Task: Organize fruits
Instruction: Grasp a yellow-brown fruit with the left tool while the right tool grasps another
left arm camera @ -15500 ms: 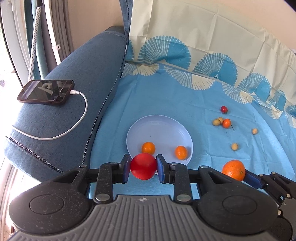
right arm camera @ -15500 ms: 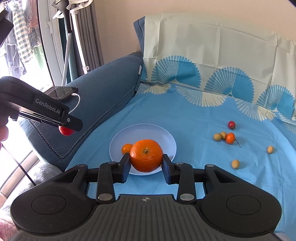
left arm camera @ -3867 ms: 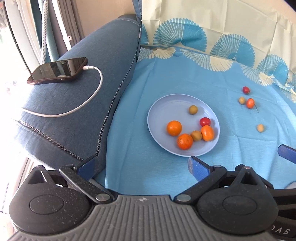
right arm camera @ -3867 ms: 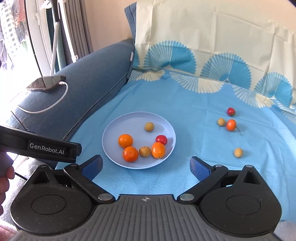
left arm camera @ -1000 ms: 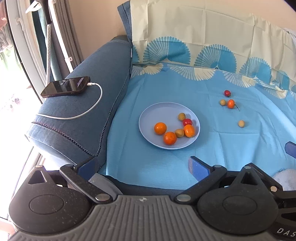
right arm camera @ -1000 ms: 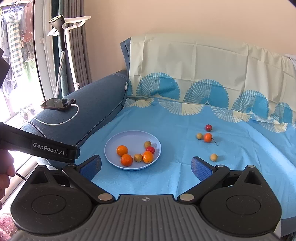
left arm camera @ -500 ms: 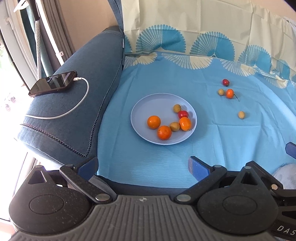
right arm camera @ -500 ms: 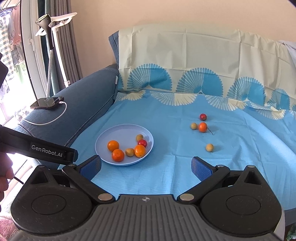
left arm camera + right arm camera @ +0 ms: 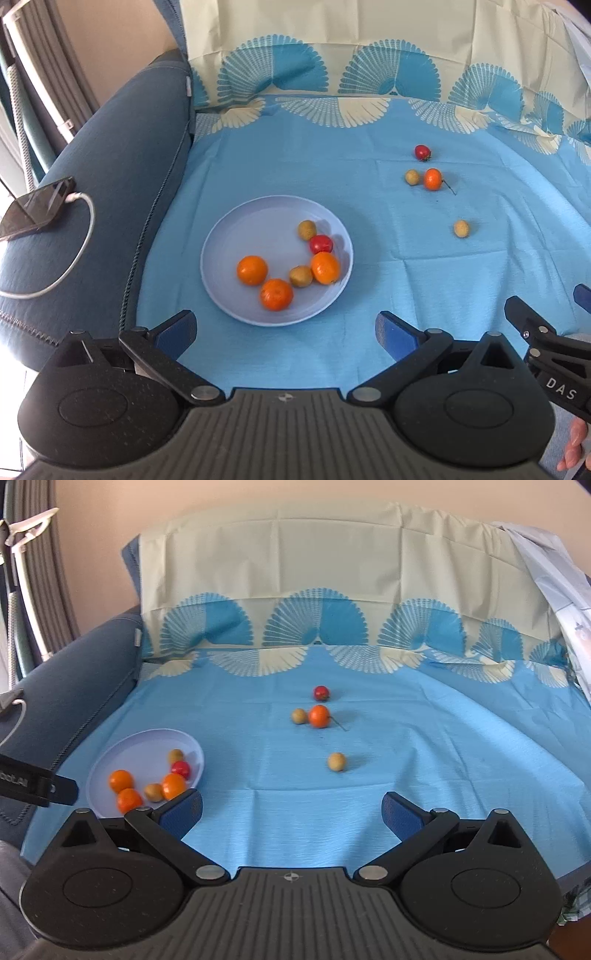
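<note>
Both grippers, left [image 9: 284,330] and right [image 9: 291,810], hang released, jaws wide. Plate [image 9: 236,236] holds six fruits. Four more, perhaps cherries among them, lie at two o'clock.

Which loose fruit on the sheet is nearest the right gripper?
The lone tan fruit, lying apart from the other three, is nearest the right gripper.

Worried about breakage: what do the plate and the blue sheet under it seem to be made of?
Plate: likely plastic or melamine, a smooth pale lavender surface with soft sheen; ceramic can't be ruled out. Sheet: thin woven fabric, matte, with fold creases and wrinkles.
</note>
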Available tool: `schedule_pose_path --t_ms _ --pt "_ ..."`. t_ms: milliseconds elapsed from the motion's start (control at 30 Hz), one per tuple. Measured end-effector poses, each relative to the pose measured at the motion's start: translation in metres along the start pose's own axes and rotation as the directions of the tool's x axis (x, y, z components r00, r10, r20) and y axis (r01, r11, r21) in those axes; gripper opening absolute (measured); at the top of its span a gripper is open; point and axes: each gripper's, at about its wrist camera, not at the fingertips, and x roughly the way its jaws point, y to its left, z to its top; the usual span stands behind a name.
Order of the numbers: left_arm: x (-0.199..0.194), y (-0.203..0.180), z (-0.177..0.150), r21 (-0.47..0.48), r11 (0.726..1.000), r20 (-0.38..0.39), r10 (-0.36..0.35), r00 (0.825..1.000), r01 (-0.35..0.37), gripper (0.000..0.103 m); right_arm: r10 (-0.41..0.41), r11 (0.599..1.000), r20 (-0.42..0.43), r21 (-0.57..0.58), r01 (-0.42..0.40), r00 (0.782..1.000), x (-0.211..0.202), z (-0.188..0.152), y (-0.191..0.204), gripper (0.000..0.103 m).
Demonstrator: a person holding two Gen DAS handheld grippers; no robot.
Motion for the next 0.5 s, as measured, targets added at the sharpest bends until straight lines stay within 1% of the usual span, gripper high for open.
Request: schedule_pose_path --t_ms 100,200,267,333,433,500 --pt "0.021 -0.022 0.028 0.04 0.999 0.019 -0.019 1.0 0.018 0.103 -0.051 0.998 -0.015 0.02 0.051 0.999 0.03 0.002 -0.02 0.102" --pt "0.048 -0.049 0.058 0.094 0.995 0.042 -0.035 0.999 0.031 0.103 -0.083 0.996 -0.028 0.011 0.083 0.996 0.07 0.004 -0.035 0.102" --pt "0.07 -0.067 0.078 0.128 0.991 0.04 -0.048 0.998 0.043 0.103 -0.087 0.996 -0.033 -0.001 0.087 0.996 0.097 0.005 -0.043 0.102" --pt "0.095 -0.082 0.097 0.156 0.984 0.035 -0.087 0.996 0.081 0.103 -0.091 0.996 -0.039 -0.018 0.09 0.995 0.129 0.007 -0.048 0.102" --pt "0.137 -0.104 0.124 0.212 0.974 0.044 -0.089 0.995 0.078 0.103 -0.082 0.996 -0.041 -0.031 0.081 0.996 0.171 0.008 -0.055 0.102" --pt "0.17 -0.119 0.141 0.256 0.963 0.026 -0.094 0.995 0.084 0.103 -0.073 0.997 -0.054 -0.033 0.071 0.996 0.197 0.01 -0.059 0.102"
